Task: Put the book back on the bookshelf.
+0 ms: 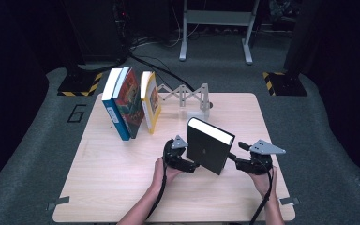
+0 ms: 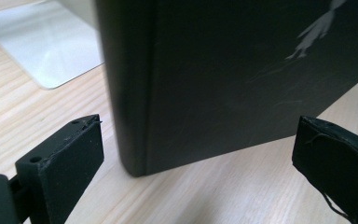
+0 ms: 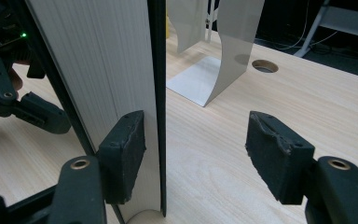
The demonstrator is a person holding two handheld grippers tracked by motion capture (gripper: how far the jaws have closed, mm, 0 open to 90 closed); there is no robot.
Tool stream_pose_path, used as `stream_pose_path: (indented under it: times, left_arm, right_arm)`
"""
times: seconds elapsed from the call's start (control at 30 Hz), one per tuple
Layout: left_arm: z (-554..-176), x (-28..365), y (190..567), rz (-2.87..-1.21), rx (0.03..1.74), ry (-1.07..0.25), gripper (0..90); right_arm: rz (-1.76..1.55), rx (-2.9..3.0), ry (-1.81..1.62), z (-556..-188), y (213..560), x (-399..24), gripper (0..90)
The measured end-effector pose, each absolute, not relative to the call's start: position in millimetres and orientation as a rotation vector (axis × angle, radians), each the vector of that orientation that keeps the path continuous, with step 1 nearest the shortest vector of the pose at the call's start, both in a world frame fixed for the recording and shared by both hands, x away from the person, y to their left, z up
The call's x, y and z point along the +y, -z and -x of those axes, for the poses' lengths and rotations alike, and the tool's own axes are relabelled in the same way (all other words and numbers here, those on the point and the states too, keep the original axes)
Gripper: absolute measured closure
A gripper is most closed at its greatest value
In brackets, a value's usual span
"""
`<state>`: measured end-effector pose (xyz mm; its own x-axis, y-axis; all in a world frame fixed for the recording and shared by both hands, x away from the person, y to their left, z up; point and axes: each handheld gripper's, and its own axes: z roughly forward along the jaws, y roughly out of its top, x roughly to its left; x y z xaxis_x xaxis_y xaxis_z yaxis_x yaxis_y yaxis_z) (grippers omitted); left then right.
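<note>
Black hand-held gripper bodies, grey three-cornered top plates, worn rubber pads, brass-ringed pivot holes, trailing cables.

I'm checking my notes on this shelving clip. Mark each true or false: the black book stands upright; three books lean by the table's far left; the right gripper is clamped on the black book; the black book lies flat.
1. The black book stands upright on the table: true.
2. Three books lean near the far left: true.
3. The right gripper is clamped on it: false, its jaws stand apart, one beside the page edge.
4. The book lies flat: false, it stands on its edge.
</note>
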<state>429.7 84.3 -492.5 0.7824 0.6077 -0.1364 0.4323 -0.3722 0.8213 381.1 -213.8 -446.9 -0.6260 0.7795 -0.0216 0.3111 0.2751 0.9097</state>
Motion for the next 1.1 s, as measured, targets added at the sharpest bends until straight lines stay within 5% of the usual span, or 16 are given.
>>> stream_pose_path:
  times: [0.83, 1.1]
  left_arm:
    - [-419, 86, 493, -2.016, 0.758, -0.229, 2.1]
    - [-426, 92, 488, -1.971, 0.796, -0.235, 5.1]
  right_arm:
    - [-0.982, 2.093, -1.337, -392, 447, -219, 37.5]
    - [-0.991, 2.093, -1.320, -393, 446, -218, 31.1]
